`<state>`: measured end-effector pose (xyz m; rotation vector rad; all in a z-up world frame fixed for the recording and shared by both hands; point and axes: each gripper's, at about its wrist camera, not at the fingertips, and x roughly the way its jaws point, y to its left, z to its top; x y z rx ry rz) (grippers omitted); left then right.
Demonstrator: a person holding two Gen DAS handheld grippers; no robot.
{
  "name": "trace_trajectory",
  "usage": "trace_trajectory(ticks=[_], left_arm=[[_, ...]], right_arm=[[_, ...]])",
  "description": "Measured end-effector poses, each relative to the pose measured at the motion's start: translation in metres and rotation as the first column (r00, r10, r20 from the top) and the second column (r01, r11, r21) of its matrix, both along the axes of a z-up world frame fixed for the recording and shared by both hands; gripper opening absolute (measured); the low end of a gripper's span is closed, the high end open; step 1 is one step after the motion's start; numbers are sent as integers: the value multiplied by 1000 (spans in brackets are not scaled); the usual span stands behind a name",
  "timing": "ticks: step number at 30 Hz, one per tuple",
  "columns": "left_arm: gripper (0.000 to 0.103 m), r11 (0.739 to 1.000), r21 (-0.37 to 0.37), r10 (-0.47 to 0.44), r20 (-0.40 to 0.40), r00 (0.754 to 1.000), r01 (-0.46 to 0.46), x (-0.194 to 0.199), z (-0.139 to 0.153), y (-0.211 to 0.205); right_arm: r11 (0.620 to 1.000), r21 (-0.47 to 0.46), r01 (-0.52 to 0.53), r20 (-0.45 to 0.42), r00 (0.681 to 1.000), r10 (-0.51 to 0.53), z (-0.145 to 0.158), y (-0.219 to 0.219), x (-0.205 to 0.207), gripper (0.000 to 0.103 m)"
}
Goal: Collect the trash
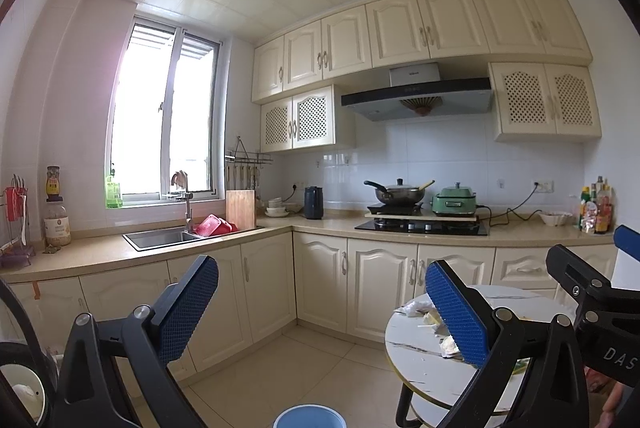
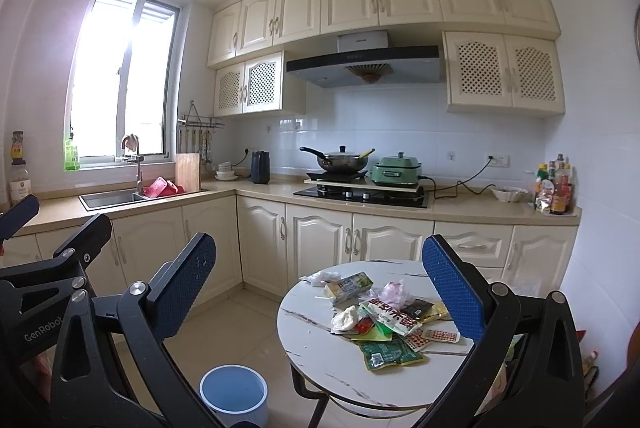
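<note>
A pile of trash (image 2: 384, 320) lies on a round white marble-look table (image 2: 320, 352): snack wrappers, a green packet (image 2: 390, 353), a small carton (image 2: 349, 288), crumpled tissue (image 2: 345, 319) and a pink bag. A blue bin (image 2: 234, 394) stands on the floor left of the table; its rim shows in the left wrist view (image 1: 309, 417). My right gripper (image 2: 320, 284) is open and empty, held above and short of the table. My left gripper (image 1: 322, 308) is open and empty, left of the table (image 1: 420, 360), where some scraps (image 1: 432, 320) show.
Cream kitchen cabinets run along an L-shaped counter (image 2: 480, 214) with a sink (image 2: 110, 199), a hob with a pan (image 2: 340, 160), a green cooker, a kettle and bottles (image 2: 554, 188). Tiled floor (image 2: 248, 320) lies between the cabinets and the table.
</note>
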<state>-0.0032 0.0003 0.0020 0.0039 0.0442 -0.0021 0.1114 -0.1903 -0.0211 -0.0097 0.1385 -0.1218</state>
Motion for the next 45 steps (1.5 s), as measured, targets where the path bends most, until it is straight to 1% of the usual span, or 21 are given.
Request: trace_trajectory(ticks=[35, 45], left_arm=[[102, 1000, 4, -6, 4, 1000, 6, 3, -1, 1], [102, 1000, 14, -14, -4, 1000, 14, 8, -6, -4]], right_arm=[[1000, 4, -7, -4, 1000, 7, -1, 1, 0, 103], [1000, 23, 4, -12, 1000, -4, -8, -9, 2, 103]])
